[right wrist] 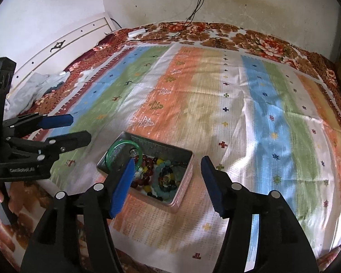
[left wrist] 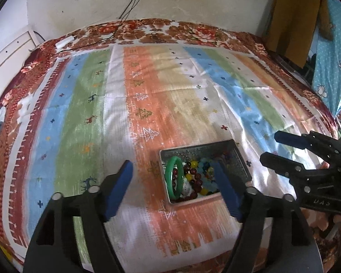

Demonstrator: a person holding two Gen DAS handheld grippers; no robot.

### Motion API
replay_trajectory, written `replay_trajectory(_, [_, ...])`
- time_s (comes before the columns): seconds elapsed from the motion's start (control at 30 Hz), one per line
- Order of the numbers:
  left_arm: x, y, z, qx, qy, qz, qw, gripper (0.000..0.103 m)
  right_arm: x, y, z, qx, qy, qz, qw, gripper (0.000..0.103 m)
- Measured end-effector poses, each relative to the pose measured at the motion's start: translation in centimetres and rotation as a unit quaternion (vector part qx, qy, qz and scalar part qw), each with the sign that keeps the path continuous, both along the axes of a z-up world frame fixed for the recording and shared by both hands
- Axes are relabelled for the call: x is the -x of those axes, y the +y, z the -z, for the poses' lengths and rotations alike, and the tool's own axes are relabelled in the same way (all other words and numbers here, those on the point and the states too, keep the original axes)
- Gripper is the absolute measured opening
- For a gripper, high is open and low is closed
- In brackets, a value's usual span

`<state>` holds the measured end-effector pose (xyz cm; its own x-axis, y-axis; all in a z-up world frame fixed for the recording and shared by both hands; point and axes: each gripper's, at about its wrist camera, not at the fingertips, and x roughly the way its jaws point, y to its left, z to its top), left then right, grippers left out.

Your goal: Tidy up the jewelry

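One rectangular metal tin (left wrist: 241, 159), open-topped with a dull grey interior and pinkish outer wall, sits on the bed. Contents: one smooth green bangle (left wrist: 178, 177), a rigid ring standing on edge against the tin's left end, and a loose heap of round glossy beads (left wrist: 199, 177) in dark red, yellow, pale blue and dark tones; strands cannot be counted. In the right wrist view the bangle (right wrist: 121, 146) leans at the tin's (right wrist: 181, 191) near-left corner, beads (right wrist: 156, 177) filling the rest.

Two grippers, each with two black fingers faced with blue ribbed pads. No earlier picture is supplied. The left gripper (left wrist: 174, 185) has its jaws standing wide apart with nothing between the pads; its right pad overlaps the tin's middle in view, its left pad lies well left of the tin, over cloth. The right gripper (right wrist: 168, 179) is likewise spread and empty; its left pad sits in front of the bangle end, its right pad just beyond the tin's right wall. Whether any pad touches the tin cannot be told.

One striped cloth (left wrist: 170, 91), woven texture, bands of orange, blue, green and white with small tree and cross motifs, covers a floral bedspread (left wrist: 147, 29). Two dark cables (left wrist: 129, 6) hang down the stained wall.
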<state>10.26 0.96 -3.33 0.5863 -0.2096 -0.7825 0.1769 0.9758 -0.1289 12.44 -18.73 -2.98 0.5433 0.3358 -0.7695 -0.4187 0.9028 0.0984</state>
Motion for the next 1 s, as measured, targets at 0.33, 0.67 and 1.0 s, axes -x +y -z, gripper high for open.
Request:
replay_trajectory(0.33, [2.1,-0.9,0.2,-0.009,-0.014,0.015,0.9998,0.098,1.7,-0.6,0.0,0.000,-0.018,0.004,1.000,0.082])
replay_trajectory(0.67, [4.2,-1.3,-0.1,-0.023,-0.037,0.023,0.9988,0.098,3.9,-1.8,-0.4,-0.020,-0.036,0.005,0.999,0.090])
replay_trajectory(1.0, [4.5,-1.4,-0.1,-0.062,-0.051,-0.003,0.9968,0.098,4.8,-2.1,-0.2,-0.013,-0.041,0.010,0.999,0.091])
